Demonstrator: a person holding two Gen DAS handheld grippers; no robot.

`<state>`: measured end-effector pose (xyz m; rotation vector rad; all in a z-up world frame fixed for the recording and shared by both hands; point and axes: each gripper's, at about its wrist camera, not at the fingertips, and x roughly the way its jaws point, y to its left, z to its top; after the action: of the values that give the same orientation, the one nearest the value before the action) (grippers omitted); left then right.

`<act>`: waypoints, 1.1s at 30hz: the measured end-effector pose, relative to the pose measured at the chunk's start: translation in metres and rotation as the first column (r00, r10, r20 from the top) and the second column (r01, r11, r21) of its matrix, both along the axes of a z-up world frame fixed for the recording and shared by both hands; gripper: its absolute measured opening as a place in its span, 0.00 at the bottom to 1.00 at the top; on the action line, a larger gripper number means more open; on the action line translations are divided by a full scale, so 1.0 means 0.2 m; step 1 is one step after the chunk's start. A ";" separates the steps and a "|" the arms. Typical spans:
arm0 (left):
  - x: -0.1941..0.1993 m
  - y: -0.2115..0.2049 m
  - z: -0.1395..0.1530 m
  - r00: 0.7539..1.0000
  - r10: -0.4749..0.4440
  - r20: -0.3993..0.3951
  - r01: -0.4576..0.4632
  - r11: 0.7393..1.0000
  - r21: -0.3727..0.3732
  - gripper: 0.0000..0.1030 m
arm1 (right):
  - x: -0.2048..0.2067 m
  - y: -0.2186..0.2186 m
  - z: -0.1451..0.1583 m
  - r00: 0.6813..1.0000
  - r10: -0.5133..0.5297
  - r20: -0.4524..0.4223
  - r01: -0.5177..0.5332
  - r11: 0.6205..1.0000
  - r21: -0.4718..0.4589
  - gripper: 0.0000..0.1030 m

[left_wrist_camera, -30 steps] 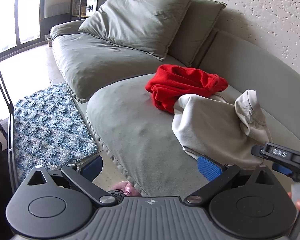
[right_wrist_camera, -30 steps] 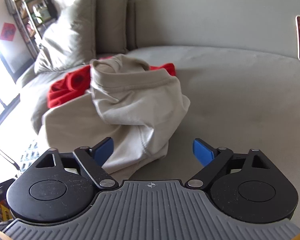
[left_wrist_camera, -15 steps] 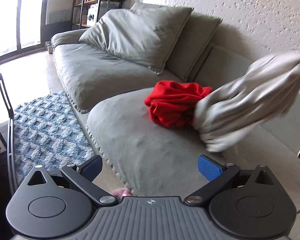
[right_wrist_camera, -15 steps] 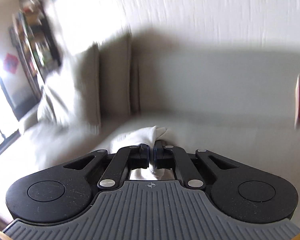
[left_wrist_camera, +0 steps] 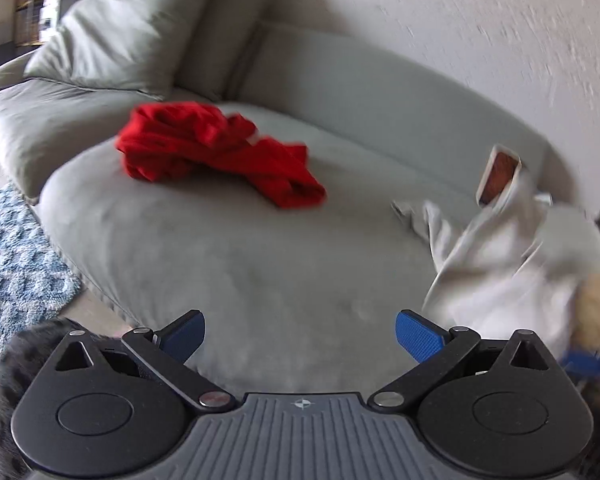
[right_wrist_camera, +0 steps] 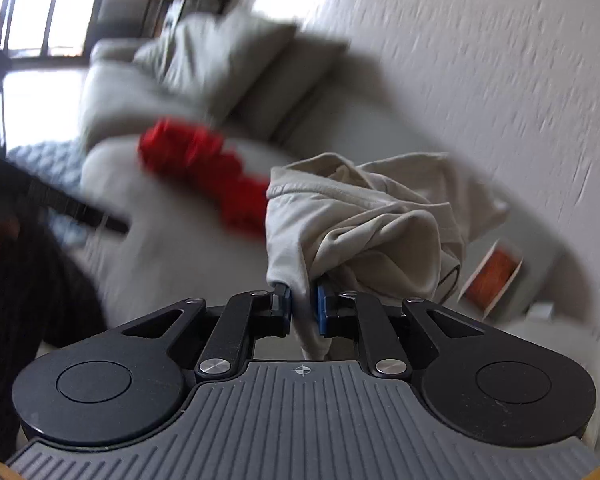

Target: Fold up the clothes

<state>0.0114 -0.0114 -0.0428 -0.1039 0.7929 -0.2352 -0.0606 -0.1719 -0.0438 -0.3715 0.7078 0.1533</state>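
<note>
My right gripper (right_wrist_camera: 303, 306) is shut on a bunched beige garment (right_wrist_camera: 364, 216) and holds it lifted above the grey sofa. The same garment shows blurred at the right in the left wrist view (left_wrist_camera: 512, 264). A crumpled red garment (left_wrist_camera: 216, 152) lies on the round sofa seat (left_wrist_camera: 228, 264); it also shows in the right wrist view (right_wrist_camera: 208, 164), behind the beige one. My left gripper (left_wrist_camera: 298, 334) is open and empty over the seat's front edge.
Grey cushions (left_wrist_camera: 128, 36) lean against the sofa back at the left. A phone-like card (left_wrist_camera: 498, 174) stands against the backrest at the right. A blue rug (left_wrist_camera: 16, 264) lies on the floor at the left. A textured wall (left_wrist_camera: 500, 24) is behind the sofa.
My right gripper closed on the beige garment, pulled it off the red one and carried it to the right. The red garment now lies uncovered. The left gripper stayed open.
</note>
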 end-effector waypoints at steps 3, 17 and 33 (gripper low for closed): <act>0.00 -0.09 -0.04 0.999 -0.043 -0.003 0.043 0.997 0.064 0.99 | -0.18 -0.08 -0.27 0.984 -0.049 -0.170 0.065 0.994 0.091 0.41; 0.13 -0.36 -0.07 0.994 -0.105 0.008 0.102 0.981 0.163 0.99 | -0.29 -0.50 -0.33 0.900 -0.390 -0.196 0.418 0.642 0.643 0.66; 0.43 -0.56 -0.05 0.962 -0.268 0.056 0.264 0.962 0.074 0.93 | -0.29 -0.69 -0.45 0.778 -0.484 -0.401 0.559 0.242 0.793 0.75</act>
<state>0.0983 -0.1227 -0.0530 0.0735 0.7476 -0.4651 -0.1192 -0.3103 -0.1329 0.9575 0.6902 -0.1284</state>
